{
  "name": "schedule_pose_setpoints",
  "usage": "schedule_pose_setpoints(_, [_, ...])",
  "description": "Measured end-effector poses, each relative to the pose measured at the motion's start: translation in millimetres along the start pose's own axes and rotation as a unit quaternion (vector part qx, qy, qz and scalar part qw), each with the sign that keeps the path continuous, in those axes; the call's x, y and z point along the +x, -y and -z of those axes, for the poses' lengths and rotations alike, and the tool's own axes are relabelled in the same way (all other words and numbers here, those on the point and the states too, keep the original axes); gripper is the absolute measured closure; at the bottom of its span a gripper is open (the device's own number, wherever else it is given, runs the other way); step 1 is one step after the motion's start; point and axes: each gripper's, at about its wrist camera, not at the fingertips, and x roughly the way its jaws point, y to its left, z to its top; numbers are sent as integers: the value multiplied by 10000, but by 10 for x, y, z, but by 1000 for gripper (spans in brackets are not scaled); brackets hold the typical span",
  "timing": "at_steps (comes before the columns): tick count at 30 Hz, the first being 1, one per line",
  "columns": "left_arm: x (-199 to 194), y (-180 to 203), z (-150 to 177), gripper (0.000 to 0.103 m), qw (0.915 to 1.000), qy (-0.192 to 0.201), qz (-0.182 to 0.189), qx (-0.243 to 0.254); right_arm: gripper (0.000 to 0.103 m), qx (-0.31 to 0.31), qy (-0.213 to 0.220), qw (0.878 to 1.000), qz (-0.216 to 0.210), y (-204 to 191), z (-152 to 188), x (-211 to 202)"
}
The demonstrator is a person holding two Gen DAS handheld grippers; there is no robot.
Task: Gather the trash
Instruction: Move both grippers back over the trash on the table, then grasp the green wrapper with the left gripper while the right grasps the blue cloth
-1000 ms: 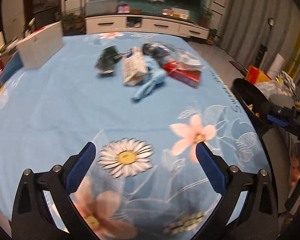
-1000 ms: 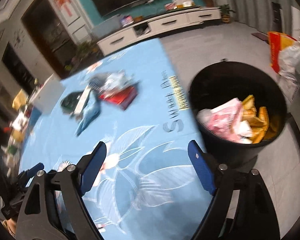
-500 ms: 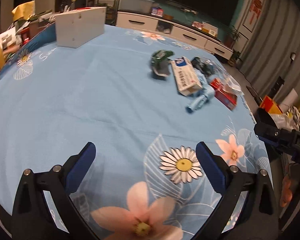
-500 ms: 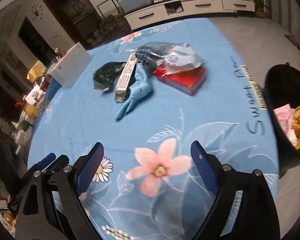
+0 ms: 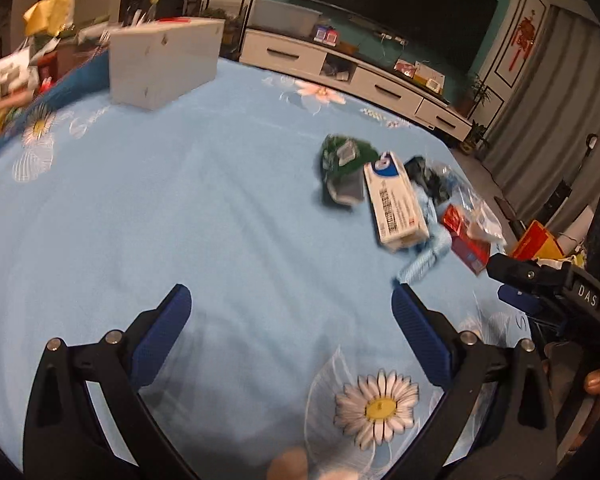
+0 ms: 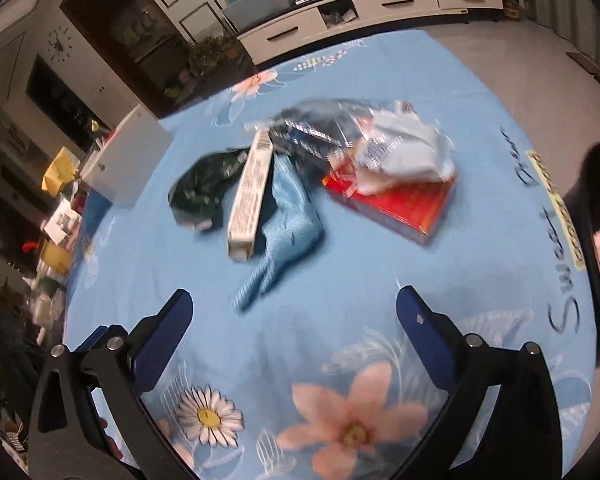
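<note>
Both claws empty, heading for the trash heap on the table

The right gripper (image 6: 294, 308) has just been spreading its jaws and now stands wide with nothing between them, aimed at the pile: blue wrapper (image 6: 286, 228), white box (image 6: 250, 196), green packet (image 6: 204, 190), red box (image 6: 404, 204) under a clear bag (image 6: 400, 152), all on the flowered tablecloth (image 6: 380, 280). The left gripper (image 5: 290, 312) is wide and empty too. Next, I reckon, it must drop onto one piece, likely the blue wrapper nearest, and pinch.
</note>
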Motion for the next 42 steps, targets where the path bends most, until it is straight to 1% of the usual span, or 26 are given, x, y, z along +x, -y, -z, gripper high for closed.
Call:
schedule_pose_setpoints(2, [69,62,-117,3,9997,17,-116,212,3,89,-18,10000,-7,24,-100,74])
schedule_pose_setpoints(4, [139,119,-220,3,9992,76,-14,387,3,249,-31,9997,-32,70,-167,140])
schedule_pose_setpoints(6, [210,156,-332,3,9991,75,59,403,3,530,-151,9982,-240,144,-226,239])
schedule_pose_setpoints(7, [259,175,-400,3,9991,80,63,401,3,559,-171,9980,-258,156,-248,280])
schedule_pose_setpoints(11, [433,242,-614,3,9990,70,30,434,3,592,-164,9973,-404,141,-308,349])
schedule_pose_setpoints(12, [487,255,-656,3,9990,26,38,435,3,558,-130,9977,-370,123,-322,355])
schedule_pose_setpoints(14, [606,287,-734,3,9989,-63,105,458,6,414,-107,9984,-372,59,-345,374])
schedule_pose_setpoints(16, [690,327,-793,3,9985,-82,161,526,11,331,-130,9987,-376,9,-353,407])
schedule_pose_setpoints(21, [857,405,-927,3,9977,-47,341,592,12,518,-122,9977,-414,64,-366,492])
schedule_pose_setpoints(23, [974,452,-967,3,9973,-105,285,672,15,535,-148,9976,-415,80,-357,529])
schedule_pose_setpoints(25, [1050,477,-983,3,9973,-119,222,695,25,456,-187,9978,-450,76,-352,555])
schedule_pose_setpoints(26, [1078,482,-982,3,9972,-128,243,694,28,402,-207,9981,-430,65,-348,570])
schedule_pose_setpoints(28, [1125,470,-978,4,9974,-156,268,655,37,341,-268,9981,-437,45,-335,606])
schedule_pose_setpoints(29, [1140,464,-967,7,9974,-167,286,635,39,312,-271,9982,-435,38,-328,618])
schedule_pose_setpoints(30, [1167,454,-961,11,9975,-191,312,611,43,268,-235,9986,-403,30,-327,616])
schedule_pose_setpoints(32, [1210,455,-951,29,9972,-248,329,627,46,229,-187,9989,-377,26,-327,610])
schedule_pose_setpoints(34, [1249,461,-946,37,9967,-292,316,686,50,166,-165,9994,-273,23,-326,607])
schedule_pose_setpoints(35, [1262,457,-941,38,9965,-312,323,699,53,148,-154,9995,-240,17,-328,606])
schedule_pose_setpoints(36, [1270,451,-936,41,9966,-319,346,675,61,113,-162,9997,-171,18,-326,607])
schedule_pose_setpoints(37, [1268,445,-930,48,9968,-308,349,653,63,64,-209,9997,-93,24,-314,623])
schedule_pose_setpoints(38, [1259,437,-922,60,9969,-290,368,634,64,55,-198,9997,-109,34,-311,629])
schedule_pose_setpoints(40, [1237,425,-918,72,9969,-255,382,636,65,-32,-186,9998,-55,28,-306,628])
schedule_pose_setpoints(42, [1222,424,-914,74,9968,-245,398,651,68,-160,-158,9997,7,-5,-293,633])
